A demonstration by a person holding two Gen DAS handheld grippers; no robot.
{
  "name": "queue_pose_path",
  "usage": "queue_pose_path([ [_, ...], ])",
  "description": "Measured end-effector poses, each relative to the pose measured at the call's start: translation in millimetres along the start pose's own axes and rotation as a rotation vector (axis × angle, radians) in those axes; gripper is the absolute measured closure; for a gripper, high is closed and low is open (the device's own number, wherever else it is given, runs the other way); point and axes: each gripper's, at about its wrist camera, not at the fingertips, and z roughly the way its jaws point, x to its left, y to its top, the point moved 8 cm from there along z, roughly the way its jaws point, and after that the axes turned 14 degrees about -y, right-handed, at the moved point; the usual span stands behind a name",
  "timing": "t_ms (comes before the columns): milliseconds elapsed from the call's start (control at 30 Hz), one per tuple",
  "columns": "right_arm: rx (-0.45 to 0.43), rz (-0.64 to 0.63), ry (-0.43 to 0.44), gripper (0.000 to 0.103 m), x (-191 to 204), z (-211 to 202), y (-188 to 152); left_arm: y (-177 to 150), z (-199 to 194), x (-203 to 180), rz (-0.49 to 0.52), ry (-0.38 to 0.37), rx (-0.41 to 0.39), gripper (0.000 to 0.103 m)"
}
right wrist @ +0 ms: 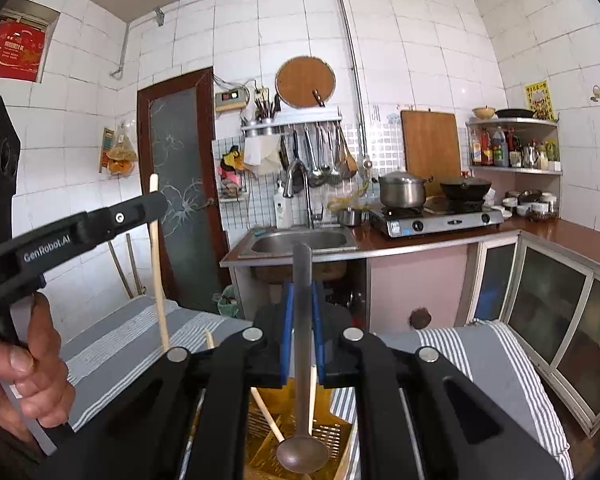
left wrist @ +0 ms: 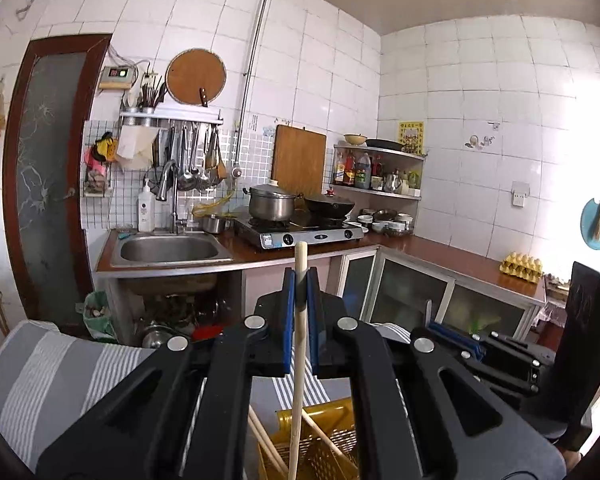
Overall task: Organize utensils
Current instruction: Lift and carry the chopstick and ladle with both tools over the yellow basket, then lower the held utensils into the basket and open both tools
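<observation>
Pale wood: in the left wrist view we see the left hand-held gripper (left wrist: 300,292) clamping a chopstick (left wrist: 298,344) upright above a yellow basket (left wrist: 320,440). In the right wrist view, our right hand-held gripper (right wrist: 302,304) pinches a grey metal spoon (right wrist: 302,340), bowl down over that basket.

Both wrist views face sink (left wrist: 168,249) wall; right farther back.

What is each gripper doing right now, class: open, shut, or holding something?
Left gripper: shut on a wooden chopstick.
Right gripper: shut on a metal spoon, bowl end hanging down over the yellow basket.
</observation>
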Motion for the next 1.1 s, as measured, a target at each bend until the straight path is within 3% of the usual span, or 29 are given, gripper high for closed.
queue_pose_path([
  [267, 0.032, 0.0, -0.015, 0.094, -3, 23, -15, -20, 23, 12, -0.025, -0.002, 0.035, 0.099],
  [1100, 0.112, 0.006, -0.024, 0.094, -9, 25, -38, -92, 48, 33, -0.076, 0.081, 0.216, 0.098],
])
